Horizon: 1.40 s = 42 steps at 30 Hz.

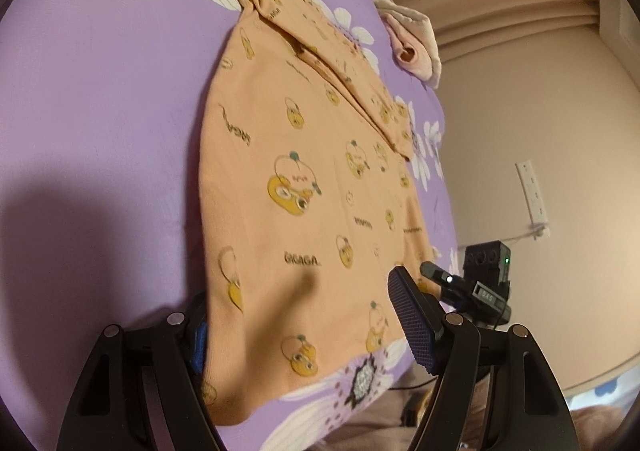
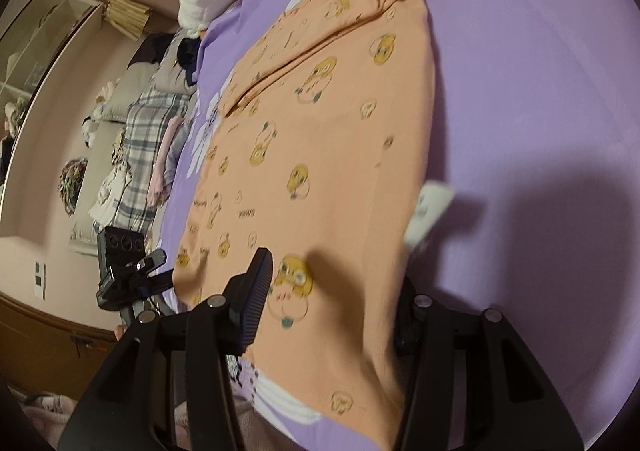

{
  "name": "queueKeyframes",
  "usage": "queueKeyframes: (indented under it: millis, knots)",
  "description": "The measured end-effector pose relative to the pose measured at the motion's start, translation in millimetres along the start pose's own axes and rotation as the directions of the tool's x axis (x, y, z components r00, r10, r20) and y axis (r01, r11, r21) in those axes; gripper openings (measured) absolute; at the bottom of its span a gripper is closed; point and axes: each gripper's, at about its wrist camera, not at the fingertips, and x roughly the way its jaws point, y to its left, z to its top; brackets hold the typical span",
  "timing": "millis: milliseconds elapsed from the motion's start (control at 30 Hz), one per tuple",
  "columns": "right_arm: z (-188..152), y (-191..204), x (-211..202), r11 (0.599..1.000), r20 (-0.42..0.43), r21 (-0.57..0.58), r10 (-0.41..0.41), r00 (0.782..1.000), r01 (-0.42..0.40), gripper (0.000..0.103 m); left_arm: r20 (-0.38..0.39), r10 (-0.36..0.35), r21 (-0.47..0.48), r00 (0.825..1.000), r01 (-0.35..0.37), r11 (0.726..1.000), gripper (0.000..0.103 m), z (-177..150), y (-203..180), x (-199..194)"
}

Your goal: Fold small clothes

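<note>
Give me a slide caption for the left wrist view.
Left hand-held gripper straddles the orange garment's near edge on a purple floral bedsheet.

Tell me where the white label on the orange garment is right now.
In the right wrist view the white label sticks out from the orange garment's right edge onto the purple flowered bedsheet, just above the right gripper.

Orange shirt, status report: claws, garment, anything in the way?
Both claws, left and right, straddle the orange shirt hem, grip unclear. Shirt on purple sheet, far side folded. Nothing in the way.
</note>
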Motion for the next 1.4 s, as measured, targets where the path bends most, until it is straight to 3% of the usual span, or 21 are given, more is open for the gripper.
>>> queueKeyframes:
  millis: [267, 1033, 1333, 1400]
  knots:
    - [-16.1, 11.7, 8.0, 0.998, -0.057, -0.052, 0.022, 0.998, -0.025, 0.05, -0.01, -0.012, -0.008, 1.0, 0.012, 1.0, 0.073, -3.5, -1.7, 3.2]
    - [-14.4, 17.0, 17.5, 0.997, -0.054, -0.075, 0.023, 0.998, -0.027, 0.049, -0.008, -0.011, -0.017, 1.0, 0.011, 1.0, 0.073, -7.6, -6.8, 8.3]
    - [-15.4, 14.4, 15.7, 0.997, -0.038, -0.078, -0.013, 0.999, 0.01, 0.031, 0.001, -0.001, -0.016, 1.0, 0.001, 1.0, 0.073, -7.4, -7.4, 7.6]
    - [-16.0, 14.6, 15.6, 0.996, -0.034, -0.085, -0.022, 0.999, 0.019, 0.027, 0.003, 0.007, -0.013, 1.0, -0.007, 1.0, 0.068, -7.2, -8.1, 7.5]
